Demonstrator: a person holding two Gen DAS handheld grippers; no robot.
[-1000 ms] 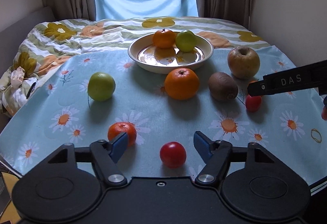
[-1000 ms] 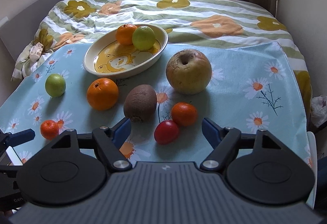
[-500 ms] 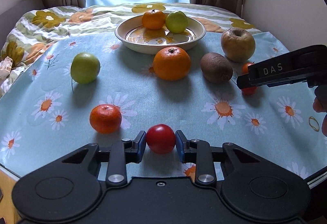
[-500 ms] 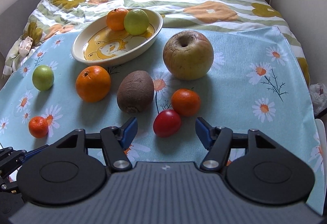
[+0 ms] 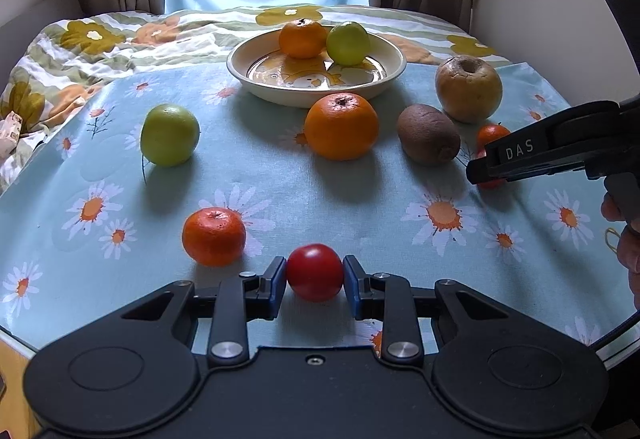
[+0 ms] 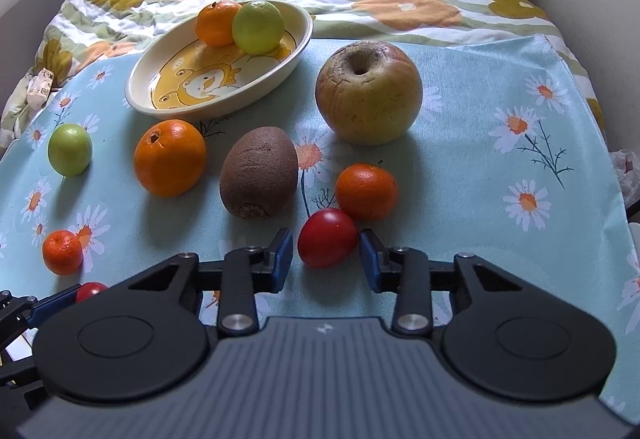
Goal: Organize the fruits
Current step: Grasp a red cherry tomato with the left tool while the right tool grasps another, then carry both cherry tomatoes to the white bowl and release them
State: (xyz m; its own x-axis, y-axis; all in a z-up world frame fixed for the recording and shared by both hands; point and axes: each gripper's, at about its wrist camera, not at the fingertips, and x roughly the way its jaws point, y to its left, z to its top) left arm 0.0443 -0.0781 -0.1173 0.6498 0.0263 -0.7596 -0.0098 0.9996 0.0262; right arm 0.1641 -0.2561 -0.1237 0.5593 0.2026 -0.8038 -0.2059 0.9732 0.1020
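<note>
My left gripper point(image 5: 315, 279) is shut on a small red tomato point(image 5: 315, 265) that rests on the daisy tablecloth, a blue pad against each side. My right gripper point(image 6: 326, 257) has its jaws closing onto a second red tomato point(image 6: 327, 237), with the pads at its two flanks. This tomato lies against a small mandarin point(image 6: 366, 191). At the back stands a cream bowl point(image 5: 316, 101) that holds a mandarin point(image 5: 302, 38) and a green fruit point(image 5: 348, 43). The left wrist view shows the right gripper point(image 5: 480, 171) from the side, hiding most of its tomato.
Loose on the cloth lie a large orange point(image 5: 341, 125), a kiwi point(image 5: 428, 133), a wrinkled yellow apple point(image 5: 468, 87), a green apple point(image 5: 169, 133) and a mandarin point(image 5: 214, 235). A flowered quilt point(image 5: 120, 39) lies behind. A person's hand point(image 5: 626, 239) is at the right edge.
Both grippers went from wide open to closed around their tomatoes, the left one first. The right gripper sank a little toward the cloth. The other fruits lie as they did.
</note>
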